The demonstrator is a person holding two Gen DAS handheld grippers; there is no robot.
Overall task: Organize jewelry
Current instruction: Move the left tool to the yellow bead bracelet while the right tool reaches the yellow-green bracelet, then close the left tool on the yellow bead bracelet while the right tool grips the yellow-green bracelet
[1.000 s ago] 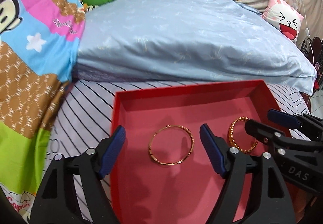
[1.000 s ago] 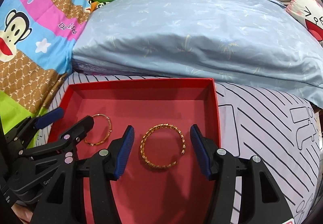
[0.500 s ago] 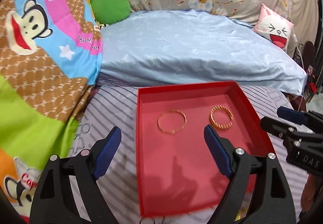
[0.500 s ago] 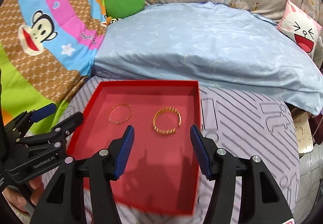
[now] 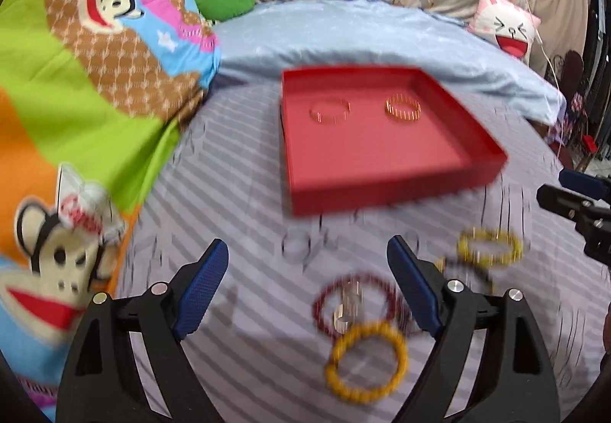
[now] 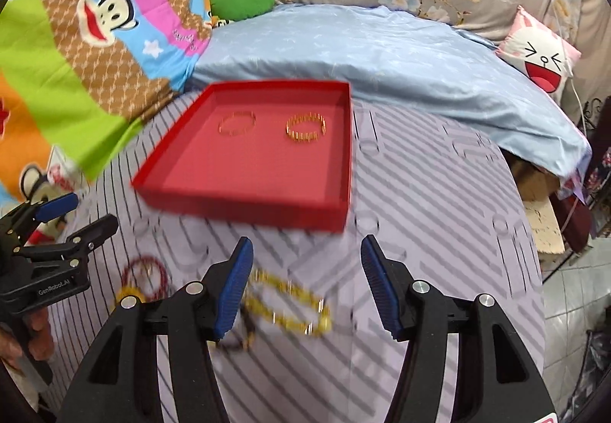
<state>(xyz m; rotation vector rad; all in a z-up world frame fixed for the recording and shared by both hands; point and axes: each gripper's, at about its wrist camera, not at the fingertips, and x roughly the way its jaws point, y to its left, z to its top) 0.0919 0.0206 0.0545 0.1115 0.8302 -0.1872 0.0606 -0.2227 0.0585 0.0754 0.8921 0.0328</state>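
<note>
A red tray (image 5: 389, 190) (image 6: 244, 207) lies on the striped bed sheet. In it lie a thin gold bangle (image 5: 329, 110) (image 6: 236, 123) and a ridged gold bangle (image 5: 403, 108) (image 6: 306, 128). Loose on the sheet nearer me lie a yellow bead bracelet (image 5: 366, 362), a dark red bead bracelet (image 5: 357, 302) (image 6: 147, 276), and another yellow bead bracelet (image 5: 490, 246) (image 6: 286, 302). My left gripper (image 5: 307, 287) is open and empty above the sheet, left of the bracelets. My right gripper (image 6: 307, 285) is open and empty over the second yellow bracelet.
A light blue pillow (image 5: 362, 37) (image 6: 382, 52) lies behind the tray. A cartoon monkey blanket (image 5: 76, 79) lies on the left. A pink cartoon cushion (image 6: 542, 56) sits far right. The bed edge and tiled floor (image 6: 573, 308) are on the right.
Both grippers have pulled back and up from the tray, leaving the two gold bangles in it. The loose bead bracelets on the sheet have come into view.
</note>
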